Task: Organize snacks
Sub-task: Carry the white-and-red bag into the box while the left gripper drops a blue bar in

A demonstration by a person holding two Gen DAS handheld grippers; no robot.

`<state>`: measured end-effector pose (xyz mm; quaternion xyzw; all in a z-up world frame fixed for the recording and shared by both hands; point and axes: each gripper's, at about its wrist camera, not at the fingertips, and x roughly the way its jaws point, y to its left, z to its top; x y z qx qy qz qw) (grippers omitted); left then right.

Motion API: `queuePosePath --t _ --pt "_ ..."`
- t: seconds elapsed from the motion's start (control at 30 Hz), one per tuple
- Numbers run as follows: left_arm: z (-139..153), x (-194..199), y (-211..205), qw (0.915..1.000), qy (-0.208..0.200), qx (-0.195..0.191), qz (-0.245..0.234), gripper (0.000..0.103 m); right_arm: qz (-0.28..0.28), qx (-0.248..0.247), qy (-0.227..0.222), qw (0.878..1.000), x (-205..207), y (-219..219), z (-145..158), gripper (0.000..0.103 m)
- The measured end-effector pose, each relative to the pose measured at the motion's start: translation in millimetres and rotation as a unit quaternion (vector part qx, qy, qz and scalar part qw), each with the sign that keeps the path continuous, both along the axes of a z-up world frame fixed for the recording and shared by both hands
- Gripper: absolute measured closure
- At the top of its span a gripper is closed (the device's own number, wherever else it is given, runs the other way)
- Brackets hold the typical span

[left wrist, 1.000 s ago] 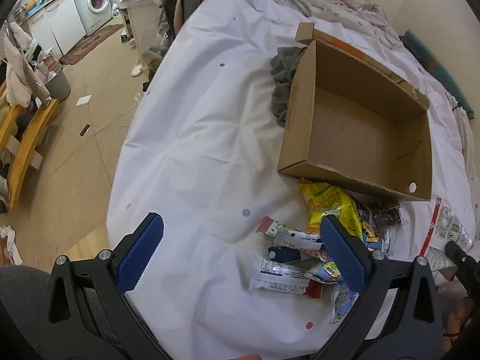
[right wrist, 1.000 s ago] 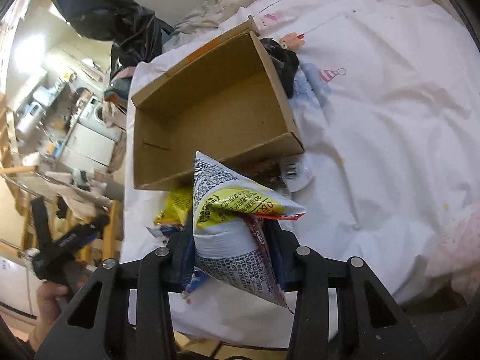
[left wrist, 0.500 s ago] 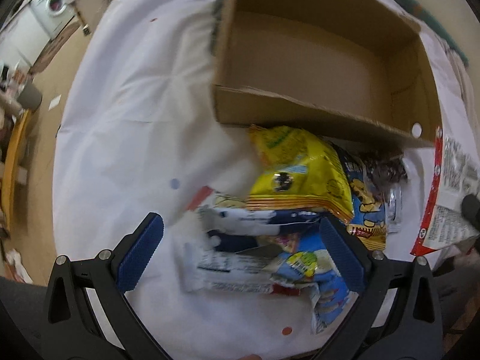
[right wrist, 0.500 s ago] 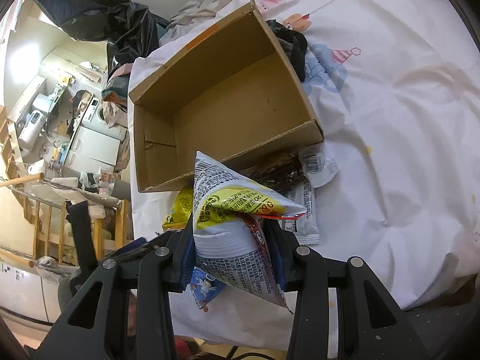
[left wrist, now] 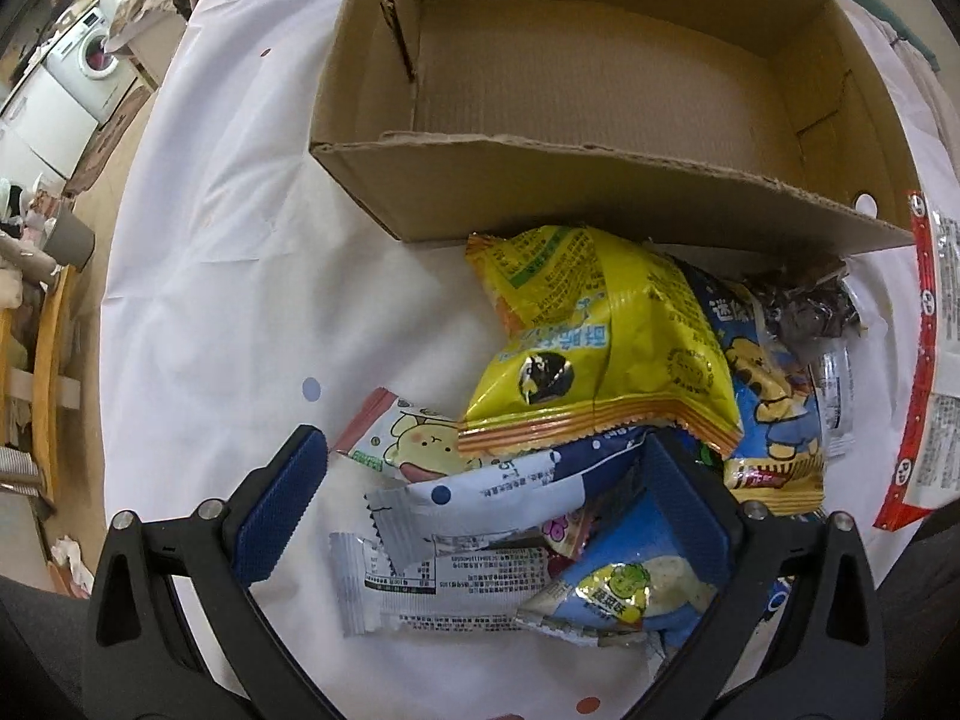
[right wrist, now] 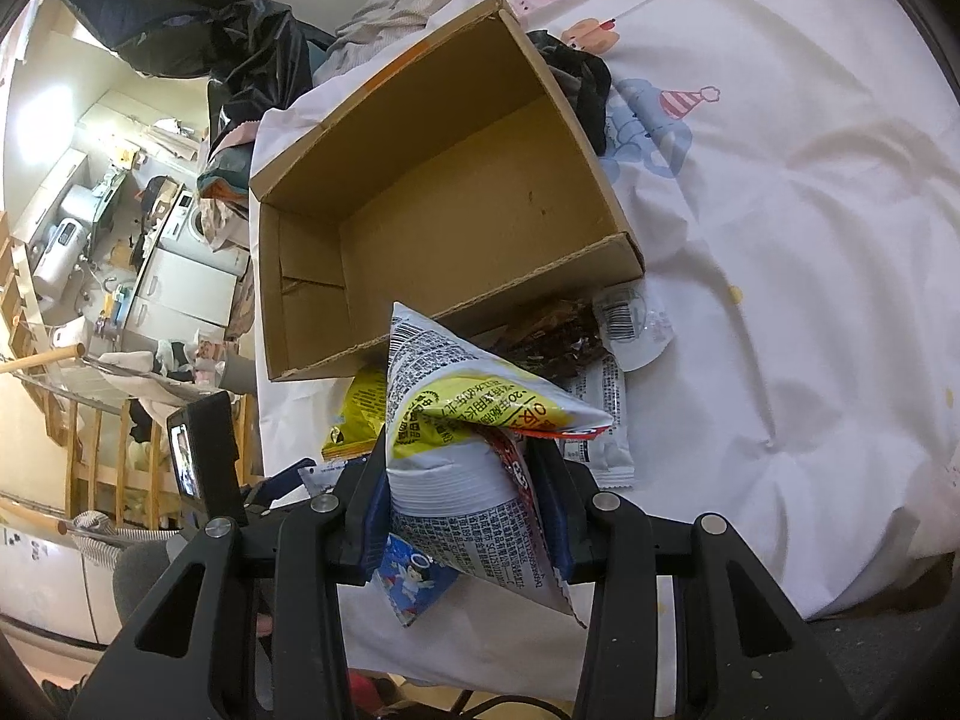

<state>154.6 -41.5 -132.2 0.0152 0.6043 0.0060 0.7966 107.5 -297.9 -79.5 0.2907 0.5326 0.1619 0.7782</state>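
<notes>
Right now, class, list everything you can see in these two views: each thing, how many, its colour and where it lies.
Cardboard box: one, brown, open and holding nothing, on the sheet behind the snacks.
Yellow snack bag: one, yellow with orange edges, topmost in the pile before the box.
Blue cartoon bag: one, blue and yellow, partly under the yellow bag.
White wrapped bars: two, white with print, nearest the left tongs.
Pink-edged packet: one, beside the pile's left edge.
Dark snack pack: one, clear wrapper, by the box's front wall.
Bed sheet: one, white, printed.
Washing machine: one, white, far left.
Left tongs: open over the pile.
Right tongs: shut on a white and yellow bag.
</notes>
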Motion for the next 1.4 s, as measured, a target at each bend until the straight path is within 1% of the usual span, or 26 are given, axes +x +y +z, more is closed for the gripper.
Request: queuePosePath --t 0.03,0.07,0.1,0.17,0.2,0.23,0.37,0.47,0.6,0.63,0.7,0.77,0.83,0.93,1.0,1.13,1.23,1.3,1.4 --pt "0 0 -1 1.0000 0.000 -0.006 -0.002 0.019 0.001 -0.001 0.001 1.000 0 1 0 0.060" --pt "0 0 -2 0.9999 0.000 -0.014 -0.007 0.034 0.001 -0.002 0.001 1.000 1 1 -1 0.060" --pt "0 -1 -2 0.9998 0.001 -0.019 -0.011 0.042 0.002 -0.003 0.001 1.000 1 2 -1 0.060" --pt "1 -3 -2 0.9994 0.005 -0.031 -0.016 0.068 0.003 -0.005 0.001 1.000 1 2 -2 0.060" --pt "2 -4 -1 0.9991 0.007 -0.038 -0.019 0.075 0.002 -0.006 0.001 1.000 1 2 -2 0.060" --pt "3 -7 -1 0.9989 0.009 -0.041 -0.019 0.090 0.001 -0.007 0.001 1.000 1 2 -2 0.060" --pt "10 -13 8 0.9973 0.018 -0.070 -0.010 0.090 -0.004 -0.006 0.000 1.000 -1 -1 -2 0.060" --pt "22 -14 18 0.9958 0.017 -0.090 -0.005 0.090 -0.005 -0.009 -0.003 1.000 -2 -2 -1 0.060" --pt "48 -19 36 0.9930 0.001 -0.118 0.000 0.090 -0.005 -0.011 -0.007 1.000 -4 -1 1 0.060" --pt "52 -28 34 0.9924 -0.003 -0.123 0.003 0.090 -0.005 -0.011 -0.008 1.000 -5 -1 2 0.060" --pt "65 -30 45 0.9904 -0.015 -0.137 0.016 0.090 -0.004 -0.008 -0.013 1.000 -6 -2 4 0.060" --pt "79 -29 54 0.9875 -0.027 -0.153 0.028 0.090 -0.002 -0.001 -0.020 1.000 -7 -2 7 0.060" --pt "96 -23 62 0.9819 -0.047 -0.179 0.038 0.090 0.003 0.011 -0.026 1.000 -5 -1 10 0.060" --pt "113 -7 59 0.9748 -0.073 -0.207 0.042 0.090 0.009 0.025 -0.040 0.999 1 0 18 0.060" --pt "126 4 58 0.9738 -0.089 -0.205 0.042 0.090 0.013 0.030 -0.052 0.998 8 1 24 0.060" --pt "138 34 48 0.9733 -0.113 -0.196 0.040 0.090 0.010 0.027 -0.079 0.996 27 2 37 0.060" --pt "141 55 42 0.9726 -0.133 -0.188 0.033 0.090 0.005 0.027 -0.085 0.996 49 1 38 0.060" --pt "140 70 33 0.9747 -0.138 -0.174 0.021 0.090 0.005 0.016 -0.086 0.996 63 2 37 0.060" --pt "134 85 23 0.9765 -0.139 -0.164 0.010 0.090 0.007 -0.009 -0.080 0.997 84 6 31 0.060"
